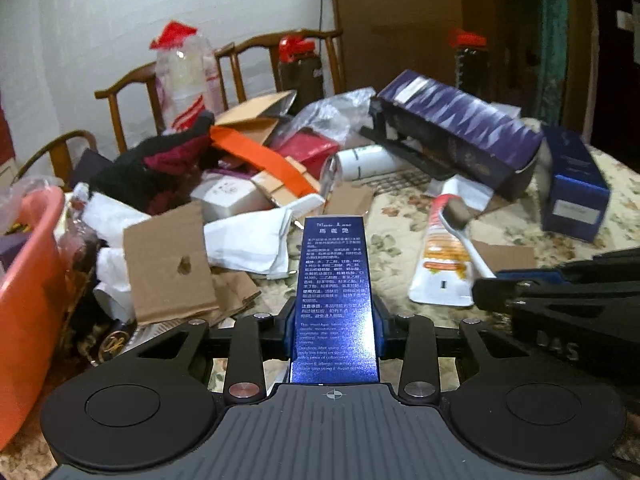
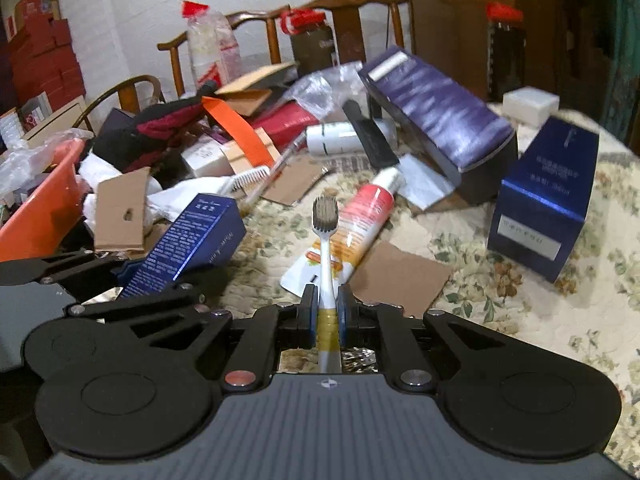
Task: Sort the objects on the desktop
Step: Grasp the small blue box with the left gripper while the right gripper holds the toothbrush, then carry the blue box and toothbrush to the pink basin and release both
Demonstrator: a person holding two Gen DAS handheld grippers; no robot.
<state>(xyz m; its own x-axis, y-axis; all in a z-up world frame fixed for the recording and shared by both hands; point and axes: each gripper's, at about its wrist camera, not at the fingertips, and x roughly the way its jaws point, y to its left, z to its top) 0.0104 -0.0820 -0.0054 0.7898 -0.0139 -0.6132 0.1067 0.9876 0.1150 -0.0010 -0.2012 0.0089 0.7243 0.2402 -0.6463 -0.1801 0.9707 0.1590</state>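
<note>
My left gripper (image 1: 335,320) is shut on a narrow blue box (image 1: 335,300) with white print, held lengthwise above the floral tablecloth; the box also shows in the right wrist view (image 2: 188,240). My right gripper (image 2: 327,308) is shut on the handle of a white toothbrush (image 2: 326,236), bristles pointing away; the toothbrush also shows in the left wrist view (image 1: 466,236). A toothpaste tube (image 2: 352,228) lies on the cloth just beyond the brush head. The right gripper sits at the right edge of the left wrist view (image 1: 496,292).
An orange basin (image 1: 28,292) stands at the left. A heap of cardboard, paper, cloth and boxes (image 1: 208,184) fills the back left. A long purple box (image 2: 436,116) and a blue box (image 2: 544,200) stand at the right. Wooden chairs (image 2: 320,12) line the far edge.
</note>
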